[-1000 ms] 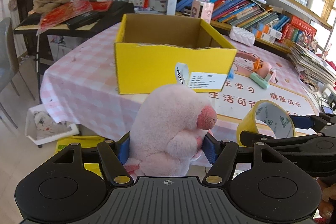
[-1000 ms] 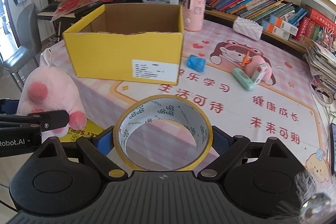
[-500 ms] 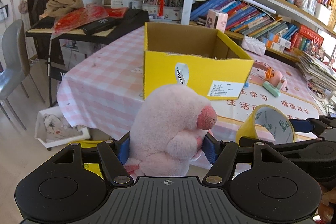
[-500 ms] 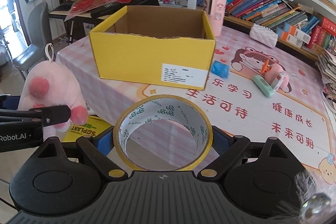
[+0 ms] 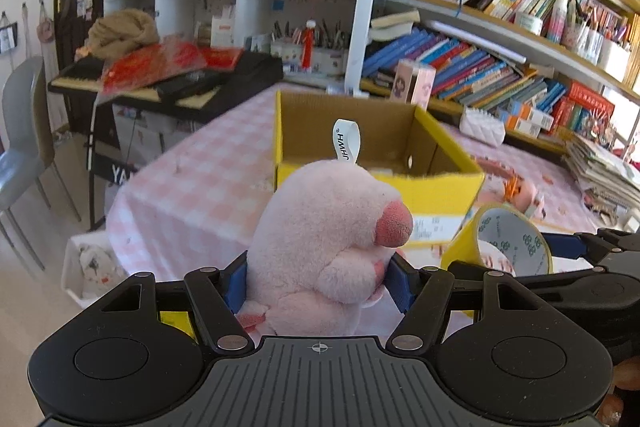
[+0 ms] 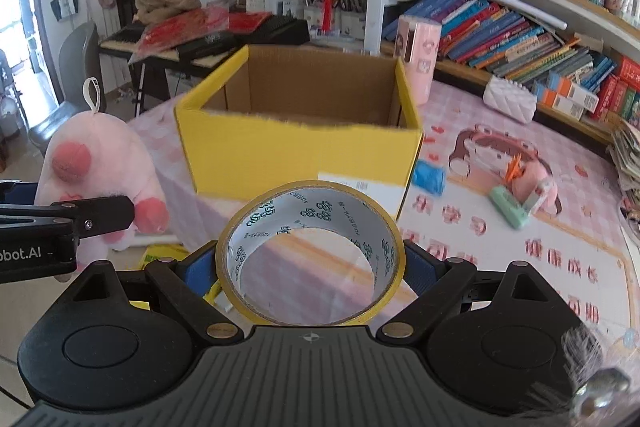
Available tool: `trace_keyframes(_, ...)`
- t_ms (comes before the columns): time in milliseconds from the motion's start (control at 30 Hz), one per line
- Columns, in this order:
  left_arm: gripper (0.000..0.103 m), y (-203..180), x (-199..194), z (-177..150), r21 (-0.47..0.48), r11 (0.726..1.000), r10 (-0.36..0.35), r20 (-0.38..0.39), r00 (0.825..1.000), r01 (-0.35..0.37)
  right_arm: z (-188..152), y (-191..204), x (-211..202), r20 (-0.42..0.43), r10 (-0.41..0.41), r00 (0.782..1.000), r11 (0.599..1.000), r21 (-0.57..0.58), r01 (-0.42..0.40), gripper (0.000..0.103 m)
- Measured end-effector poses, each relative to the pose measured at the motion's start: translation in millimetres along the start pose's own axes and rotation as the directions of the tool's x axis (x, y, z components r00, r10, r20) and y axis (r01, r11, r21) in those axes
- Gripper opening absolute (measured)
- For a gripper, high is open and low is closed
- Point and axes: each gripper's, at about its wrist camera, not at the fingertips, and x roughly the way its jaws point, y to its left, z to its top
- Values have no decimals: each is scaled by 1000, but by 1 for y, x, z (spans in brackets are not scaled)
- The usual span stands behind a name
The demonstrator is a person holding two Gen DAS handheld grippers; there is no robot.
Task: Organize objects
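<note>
Left gripper (image 5: 318,277) clamps fluffy pink plush toy (image 5: 324,239).

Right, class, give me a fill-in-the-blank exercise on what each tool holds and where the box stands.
1. The left tool grips a pink ____ toy.
2. The right tool holds a roll of ____.
3. The open cardboard box is ____ outside.
4. The box stands on the checked ____.

Missing words: plush; tape; yellow; tablecloth

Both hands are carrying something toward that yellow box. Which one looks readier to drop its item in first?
Probably the right. Its gripper, holding the tape roll, faces the yellow box squarely. The left gripper with the pink plush sits off the table's edge.
</note>
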Motion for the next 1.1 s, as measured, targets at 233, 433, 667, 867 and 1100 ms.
trace_keyframes(233,67,-11,18,39,40,999,-1,82,997,-2,47,-19,6,118,-8,993,1000,18,6,91)
trace_keyframes(433,67,-21,49,70,32,999,2,113,994,-5,91,-37,26,188,-16,982,1000,-12,19,91)
trace_keyframes(667,67,-31,90,94,29,999,25,100,995,-28,123,-62,65,196,-14,980,999,-33,21,91)
trace_keyframes(867,67,-41,127,103,43,998,53,49,997,-55,142,-76,100,178,11,984,999,-54,-1,92)
trace_keyframes(1100,67,-50,162,104,71,994,83,-20,996,-81,155,-82,138,152,43,987,996,-87,-30,92)
